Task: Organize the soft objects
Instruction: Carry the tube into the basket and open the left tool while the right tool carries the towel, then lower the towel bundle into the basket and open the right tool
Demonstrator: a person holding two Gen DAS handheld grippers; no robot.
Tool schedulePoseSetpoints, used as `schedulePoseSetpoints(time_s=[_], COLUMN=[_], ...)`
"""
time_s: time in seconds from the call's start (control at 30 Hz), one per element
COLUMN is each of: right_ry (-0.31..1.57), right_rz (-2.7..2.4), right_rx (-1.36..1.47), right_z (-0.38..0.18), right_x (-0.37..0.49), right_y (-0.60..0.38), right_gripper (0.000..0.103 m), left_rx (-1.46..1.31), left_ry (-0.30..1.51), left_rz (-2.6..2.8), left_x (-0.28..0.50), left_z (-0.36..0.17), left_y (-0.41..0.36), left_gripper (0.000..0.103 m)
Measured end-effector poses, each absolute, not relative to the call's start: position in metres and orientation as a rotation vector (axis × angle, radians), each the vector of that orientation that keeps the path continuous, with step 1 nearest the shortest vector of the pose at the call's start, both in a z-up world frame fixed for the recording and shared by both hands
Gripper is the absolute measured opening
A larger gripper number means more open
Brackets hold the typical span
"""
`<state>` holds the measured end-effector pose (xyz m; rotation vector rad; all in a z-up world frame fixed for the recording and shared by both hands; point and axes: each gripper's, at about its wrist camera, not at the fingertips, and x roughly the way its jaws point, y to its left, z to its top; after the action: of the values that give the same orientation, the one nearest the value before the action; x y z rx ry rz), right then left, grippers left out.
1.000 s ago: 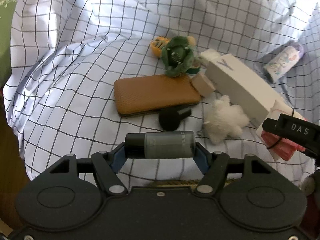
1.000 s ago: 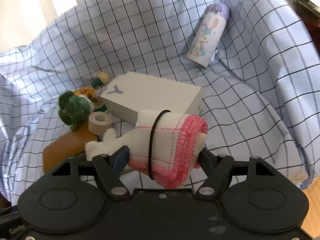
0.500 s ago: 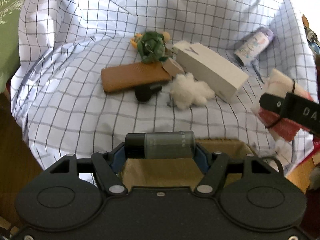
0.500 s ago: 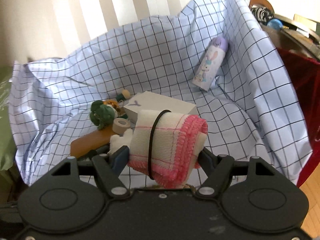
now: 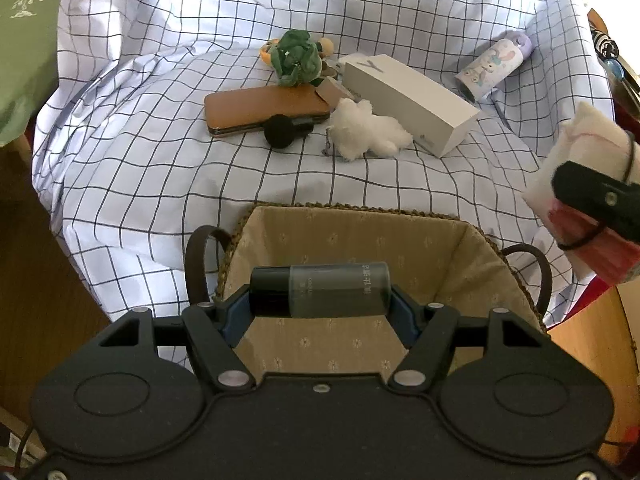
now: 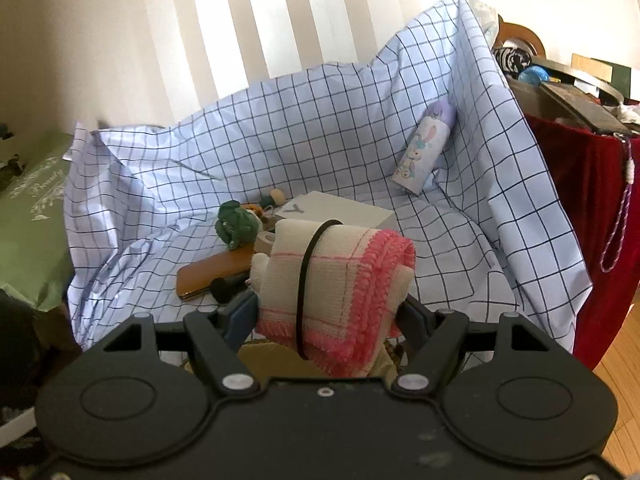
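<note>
- Our left gripper [image 5: 320, 296] clamps the grey bottle [image 5: 320, 290] crosswise above the lined basket [image 5: 460, 248], presumably for dropping in.
- Our right gripper [image 6: 326, 312] squeezes the banded pink-edged towel roll [image 6: 340, 280], seemingly near the basket's rim; soft white plush [image 5: 366, 130] waits on the checked cloth [image 5: 160, 168].

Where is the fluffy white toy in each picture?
Left wrist view: white plush toy lies mid-frame, against the white box.
Right wrist view: mostly hidden behind the rolled towel; a white bit peeks out.
Shared landmark: the brown case.
</note>
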<state>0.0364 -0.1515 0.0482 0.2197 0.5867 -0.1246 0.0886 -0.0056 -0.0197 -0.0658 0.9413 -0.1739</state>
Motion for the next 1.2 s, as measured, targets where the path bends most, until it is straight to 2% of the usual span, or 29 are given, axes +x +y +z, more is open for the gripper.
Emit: schedulePoseSetpoints(time_s=[0.63, 0.73, 1.2], right_ry=[0.577, 0.596, 0.669], right_rz=[-0.106, -0.103, -0.129], right_rx=[0.202, 0.203, 0.222], right_z=[0.05, 0.046, 0.036], right_x=[-0.004, -0.003, 0.005], right_y=[-0.141, -0.14, -0.14], right_gripper=[0.075, 0.075, 0.075], left_rx=[-0.093, -0.089, -0.07], left_ry=[0.915, 0.909, 0.832], left_rz=[-0.121, -0.111, -0.058], left_x=[0.058, 0.056, 0.037], left_z=[-0.024, -0.024, -0.021], left_y=[-0.005, -0.005, -0.009], left_gripper=[0.066, 0.07, 0.074])
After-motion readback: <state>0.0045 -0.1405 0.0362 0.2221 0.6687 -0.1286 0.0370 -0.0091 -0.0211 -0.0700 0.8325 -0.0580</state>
